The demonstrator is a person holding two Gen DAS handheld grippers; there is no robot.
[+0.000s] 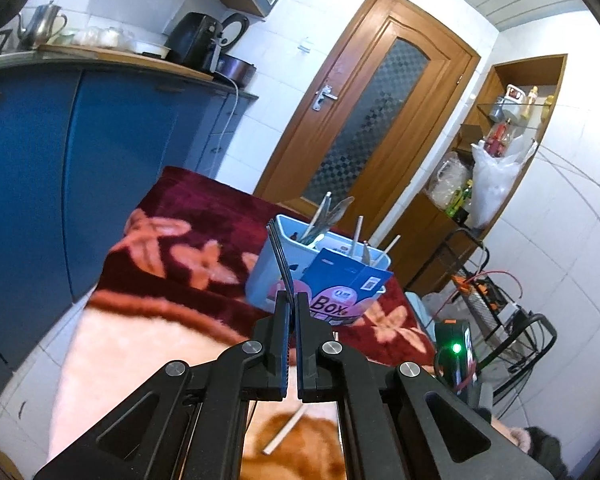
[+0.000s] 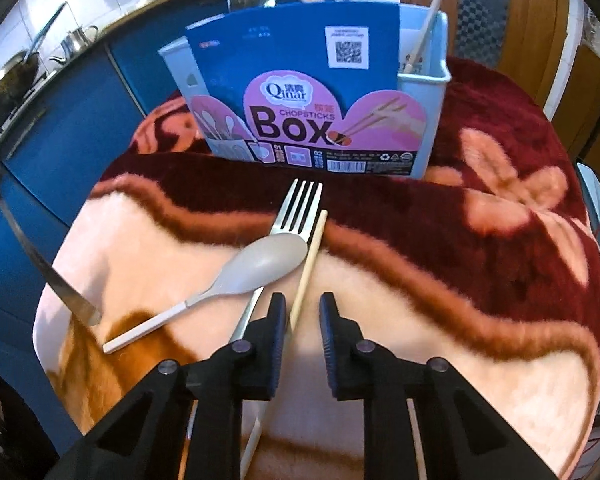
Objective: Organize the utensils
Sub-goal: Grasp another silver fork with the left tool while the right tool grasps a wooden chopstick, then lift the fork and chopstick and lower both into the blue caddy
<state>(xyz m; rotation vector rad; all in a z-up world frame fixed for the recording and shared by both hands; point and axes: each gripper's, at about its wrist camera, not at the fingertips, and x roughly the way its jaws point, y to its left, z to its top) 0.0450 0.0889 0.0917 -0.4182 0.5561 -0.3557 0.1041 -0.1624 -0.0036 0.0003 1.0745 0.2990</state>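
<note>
Right between our right fingers (image 2: 278,332) lies a wooden chopstick (image 2: 309,266), running from under the jaws up toward the box; the jaws stand apart around it, the left finger touching or nearly touching it, the right one clear of it, so nothing is gripped yet. Just left of that chopstick, ahead of the left finger, a metal fork (image 2: 296,216) rests on the blanket with its tines pointing at the box, and a grey spoon (image 2: 256,268) with a white handle lies across the fork's neck, its handle trailing off to the left.

Beyond the fingertips of the right gripper (image 2: 303,304) stands the pale blue utensil box (image 2: 424,120), upright on the blanket, with a blue and pink "Chopsticks Box" card against its near wall and several utensils already standing inside.

Our left gripper (image 1: 292,300) has its fingers pressed together on a second fork (image 1: 280,256), seen edge-on, its tines rising past the fingertips in front of the box. In the right view this fork (image 2: 4,208) hangs in the air far to the left of the fingers.

Under everything spreads a dark red and peach floral blanket (image 2: 480,240). Farther off are blue cabinets (image 1: 60,160) and a wooden door (image 1: 364,100).
</note>
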